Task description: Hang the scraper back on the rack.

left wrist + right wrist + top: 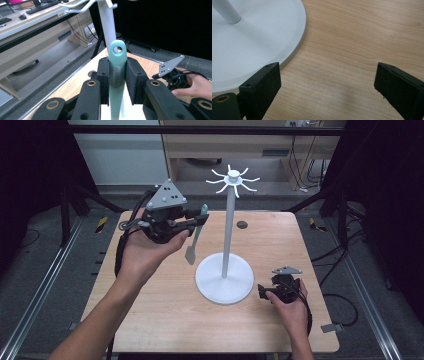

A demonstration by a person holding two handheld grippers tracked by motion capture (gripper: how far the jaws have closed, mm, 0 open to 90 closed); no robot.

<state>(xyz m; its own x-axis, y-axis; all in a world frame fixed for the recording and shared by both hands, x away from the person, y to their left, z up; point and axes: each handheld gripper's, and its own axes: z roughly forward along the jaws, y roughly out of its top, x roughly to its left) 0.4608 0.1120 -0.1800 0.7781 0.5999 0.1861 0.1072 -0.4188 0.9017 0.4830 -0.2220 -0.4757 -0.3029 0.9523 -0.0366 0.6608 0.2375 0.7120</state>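
Nearest the person, the right tongs [263,291] rested low on the desk [165,320] with their jaws wide apart and nothing between them, just beside the rim of the stand's round white base [257,50] — parked, by the look of it, perhaps to steady the stand. Farther out and raised above the desk, the left tongs [199,220] were clamped on the handle of a pale green spatula [116,75], whose blade hung down toward the desk while its top end, with the hanging hole [116,49], stuck up above the pads. Beyond it rose the white pole [228,227] of the hanging stand, crowned by a ring of curved hooks [233,180] that carried nothing. Judged from this, the pick-up was done and the utensil was off the desk, near the pole but lower than the hooks. What remained was the harder part — bringing the hole up to hook height, threading it over one prong, then letting go.
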